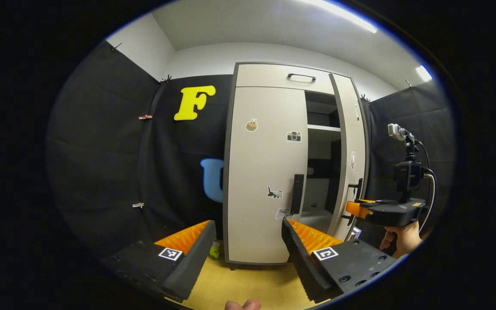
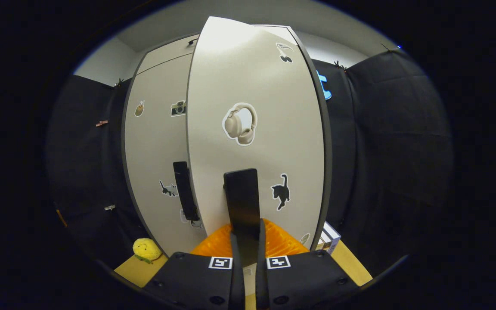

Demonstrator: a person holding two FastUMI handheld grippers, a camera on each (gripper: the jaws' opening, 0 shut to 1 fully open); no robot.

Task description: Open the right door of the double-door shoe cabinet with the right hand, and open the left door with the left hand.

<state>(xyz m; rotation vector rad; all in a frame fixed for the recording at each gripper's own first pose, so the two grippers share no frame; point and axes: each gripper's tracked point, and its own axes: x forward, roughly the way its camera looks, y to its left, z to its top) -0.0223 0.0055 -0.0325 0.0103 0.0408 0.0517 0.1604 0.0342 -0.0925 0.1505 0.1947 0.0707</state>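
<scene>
Shoe cabinet (image 1: pixel 269 172) stands on the yellow floor (image 1: pixel 248 284) with two doors: the right door (image 2: pixel 252 129) swung ajar, the left door (image 1: pixel 265 172) shut. The right gripper (image 2: pixel 248 234) is clamped on the right door's black handle (image 2: pixel 241 198). The left gripper (image 1: pixel 248 241), fingers apart, hovers near the left door's handle (image 1: pixel 297 193), not touching.

Left tool (image 1: pixel 248 241) at the bottom of the left gripper view, fingers spread wide apart, nothing between them. Right tool (image 2: pixel 245 241) at lower centre of the right gripper view, fingers drawn nearly together on a dark bar. Hand (image 1: pixel 401 241) gripping that tool's underside at lower right.
</scene>
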